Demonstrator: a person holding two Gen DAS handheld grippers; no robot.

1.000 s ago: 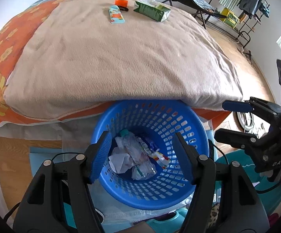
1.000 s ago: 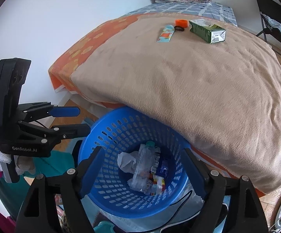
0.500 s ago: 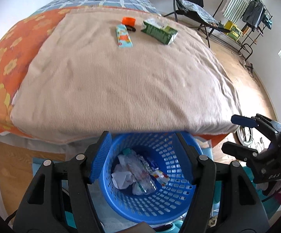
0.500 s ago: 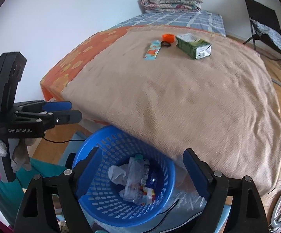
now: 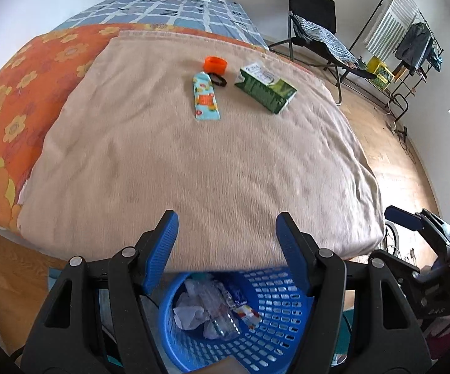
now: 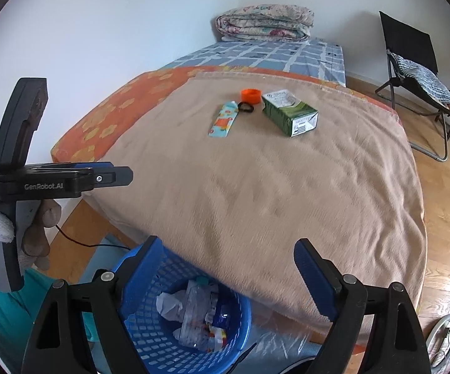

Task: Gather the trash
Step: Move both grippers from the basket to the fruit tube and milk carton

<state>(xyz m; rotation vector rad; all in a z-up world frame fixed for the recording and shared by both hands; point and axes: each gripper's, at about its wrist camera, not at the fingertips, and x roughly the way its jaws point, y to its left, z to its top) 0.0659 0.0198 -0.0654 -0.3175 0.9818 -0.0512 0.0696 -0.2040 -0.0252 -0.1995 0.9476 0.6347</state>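
A blue mesh basket (image 5: 274, 327) with crumpled wrappers and a plastic bottle stands on the floor at the foot of the bed; it also shows in the right wrist view (image 6: 162, 327). On the tan blanket (image 5: 193, 155) far ahead lie a green carton (image 5: 265, 88), a light-blue flowered wrapper (image 5: 205, 99), an orange cap (image 5: 215, 64) and a black ring (image 5: 218, 79). The same carton (image 6: 290, 113) and wrapper (image 6: 224, 119) show in the right wrist view. My left gripper (image 5: 226, 224) is open and empty above the blanket's near edge. My right gripper (image 6: 228, 249) is open and empty.
A folded quilt (image 6: 265, 23) lies at the bed's head. A black folding chair (image 5: 315, 28) and a drying rack (image 5: 411, 40) stand on the wood floor to the right. Teal mats and a cable lie by the basket.
Both grippers have lifted and tilted up from over the basket toward the bed. The basket has dropped low in both views, and the carton and wrapper now sit nearer the centre.
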